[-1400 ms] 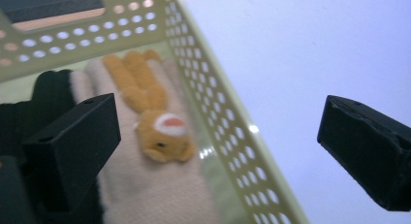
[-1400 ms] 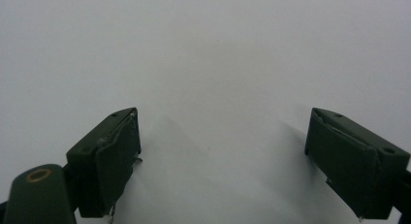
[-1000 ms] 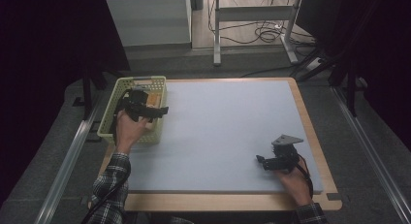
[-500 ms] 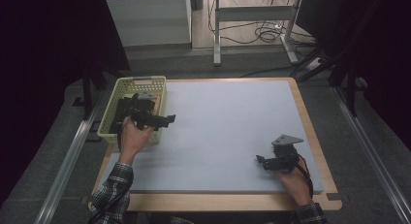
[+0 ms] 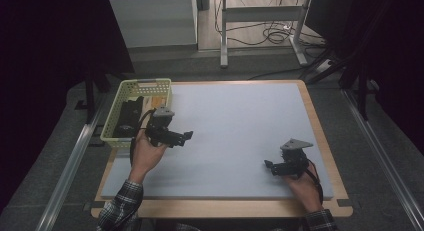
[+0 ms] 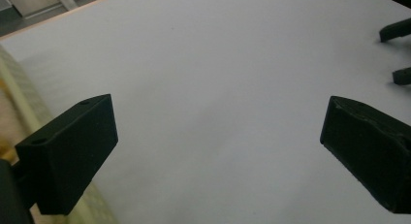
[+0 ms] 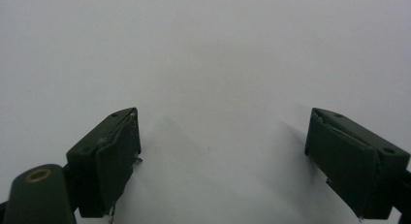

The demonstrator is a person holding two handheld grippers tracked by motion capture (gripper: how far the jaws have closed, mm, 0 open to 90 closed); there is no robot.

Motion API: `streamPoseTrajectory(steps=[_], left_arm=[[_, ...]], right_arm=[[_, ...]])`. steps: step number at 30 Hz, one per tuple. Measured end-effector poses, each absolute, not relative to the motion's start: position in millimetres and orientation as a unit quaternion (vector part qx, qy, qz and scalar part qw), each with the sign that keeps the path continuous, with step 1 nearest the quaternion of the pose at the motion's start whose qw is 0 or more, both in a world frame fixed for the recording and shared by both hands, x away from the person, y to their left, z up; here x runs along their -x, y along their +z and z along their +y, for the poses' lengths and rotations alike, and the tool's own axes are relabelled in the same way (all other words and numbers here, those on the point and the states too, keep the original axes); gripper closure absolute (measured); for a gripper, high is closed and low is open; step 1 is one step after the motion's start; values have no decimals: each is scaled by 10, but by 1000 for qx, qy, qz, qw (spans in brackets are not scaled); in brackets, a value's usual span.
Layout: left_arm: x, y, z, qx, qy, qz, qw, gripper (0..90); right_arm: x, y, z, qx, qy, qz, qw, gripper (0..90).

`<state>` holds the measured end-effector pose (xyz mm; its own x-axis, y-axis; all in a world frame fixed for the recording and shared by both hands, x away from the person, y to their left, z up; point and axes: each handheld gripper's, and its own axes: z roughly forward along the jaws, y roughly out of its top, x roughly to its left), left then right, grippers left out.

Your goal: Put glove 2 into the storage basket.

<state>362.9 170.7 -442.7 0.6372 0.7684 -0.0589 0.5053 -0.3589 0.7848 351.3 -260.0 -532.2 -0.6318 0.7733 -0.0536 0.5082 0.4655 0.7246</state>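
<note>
The basket [image 5: 116, 112] sits just behind the empty left claw [image 5: 186, 136].

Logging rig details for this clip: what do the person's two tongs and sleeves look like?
Both are black handheld units. The left tongs and the right tongs each carry a grey three-cornered plate on top, and a dark cable loops by each hand. In the gripper views each has two blocky black jaws with small holes; the right ones show flat inner pads. The sleeves are dark plaid.
</note>
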Motion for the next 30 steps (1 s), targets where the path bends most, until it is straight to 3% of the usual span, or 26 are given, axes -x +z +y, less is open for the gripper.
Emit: streamPoseTrajectory(steps=[16, 30], left_arm=[[-3270, -4938, 1540, -817, 134, 371, 421, 0], [-3087, -5384, 1527, -840, 154, 370, 366, 0]], right_arm=[[-3513, -5322, -2600, -384, 346, 834, 191, 122], [-3512, -5321, -2597, -385, 346, 834, 191, 122]])
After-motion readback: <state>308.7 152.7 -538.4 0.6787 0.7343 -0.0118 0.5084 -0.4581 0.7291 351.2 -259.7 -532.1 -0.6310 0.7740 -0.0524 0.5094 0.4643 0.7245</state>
